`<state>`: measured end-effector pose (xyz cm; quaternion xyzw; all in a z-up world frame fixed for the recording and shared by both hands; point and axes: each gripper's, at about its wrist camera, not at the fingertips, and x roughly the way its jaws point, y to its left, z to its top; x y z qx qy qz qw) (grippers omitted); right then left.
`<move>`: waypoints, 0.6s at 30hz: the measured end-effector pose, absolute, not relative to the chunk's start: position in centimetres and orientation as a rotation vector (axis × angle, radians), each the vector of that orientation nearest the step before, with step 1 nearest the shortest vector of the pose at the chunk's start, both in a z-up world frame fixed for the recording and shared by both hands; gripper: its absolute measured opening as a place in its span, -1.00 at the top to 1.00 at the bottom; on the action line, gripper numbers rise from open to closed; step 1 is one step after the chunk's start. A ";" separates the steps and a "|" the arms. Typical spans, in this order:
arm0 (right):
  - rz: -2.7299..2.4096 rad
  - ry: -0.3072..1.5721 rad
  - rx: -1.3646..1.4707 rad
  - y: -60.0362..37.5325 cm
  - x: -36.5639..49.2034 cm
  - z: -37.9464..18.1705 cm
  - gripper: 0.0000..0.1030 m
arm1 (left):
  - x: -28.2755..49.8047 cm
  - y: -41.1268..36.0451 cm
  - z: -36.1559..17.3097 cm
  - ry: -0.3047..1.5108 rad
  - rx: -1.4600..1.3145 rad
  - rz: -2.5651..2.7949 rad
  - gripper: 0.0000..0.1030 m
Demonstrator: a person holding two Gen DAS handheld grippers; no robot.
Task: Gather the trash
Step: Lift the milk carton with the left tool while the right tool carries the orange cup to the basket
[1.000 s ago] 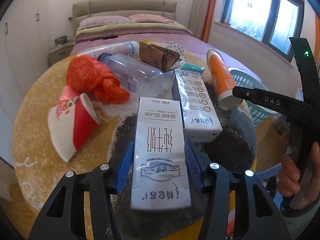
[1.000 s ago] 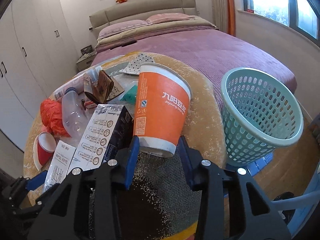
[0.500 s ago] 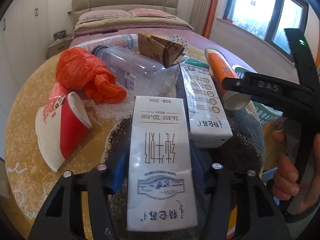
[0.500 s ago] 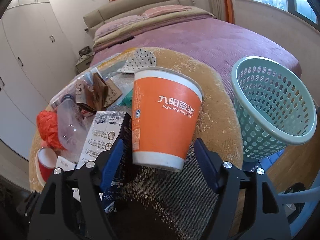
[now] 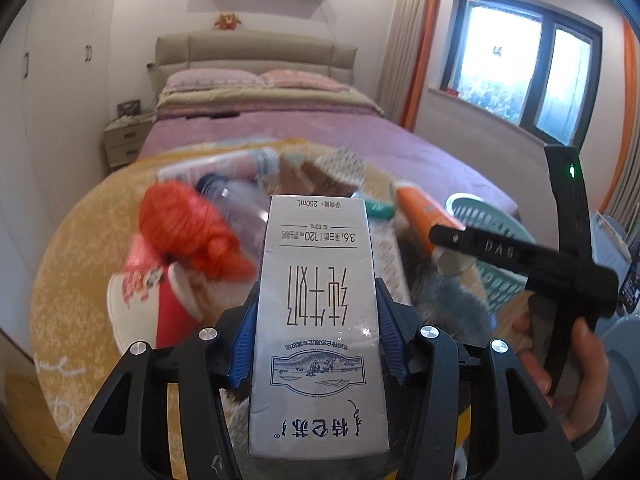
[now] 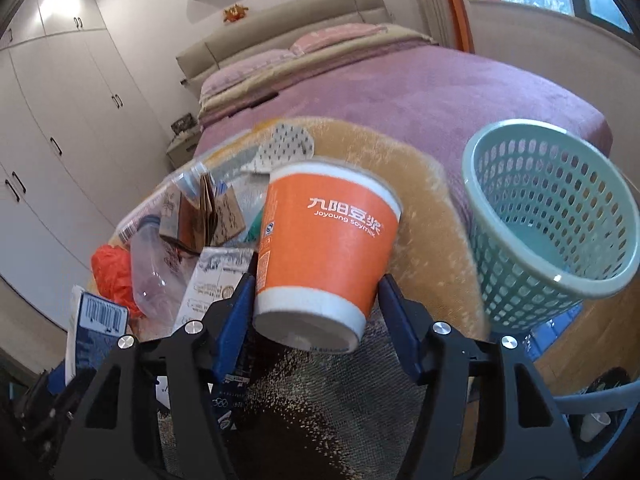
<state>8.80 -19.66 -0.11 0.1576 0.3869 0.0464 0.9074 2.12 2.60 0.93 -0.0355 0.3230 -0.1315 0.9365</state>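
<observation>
A white milk carton (image 5: 316, 280) is clamped between the blue pads of my left gripper (image 5: 316, 300) and hangs lifted above the littered round table (image 5: 60, 280). In the right wrist view an orange paper cup (image 6: 328, 232) lies with its base toward the camera between the jaws of my right gripper (image 6: 316, 284). Those jaws are closing, and both pads rest against the cup's sides near its base. A teal perforated basket (image 6: 552, 208) stands just right of the table, empty as far as I can see.
On the table lie a red paper cup (image 5: 160, 312), a crumpled orange-red bag (image 5: 188, 224), a clear bottle (image 6: 152, 268), a second carton (image 6: 216, 280) and brown paper (image 6: 208, 216). A dark mat (image 6: 340, 400) covers the near edge. A bed (image 6: 440, 92) lies behind.
My left gripper has risen with the carton, lifting it off the mat. The right jaws spread, slid further along the orange cup and narrowed onto it; the cup now tilts.
</observation>
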 end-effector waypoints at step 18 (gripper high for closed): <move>0.123 0.683 0.346 -24.7 7.3 1.6 -0.13 | 6.5 -6.0 4.6 0.573 0.006 -0.374 0.02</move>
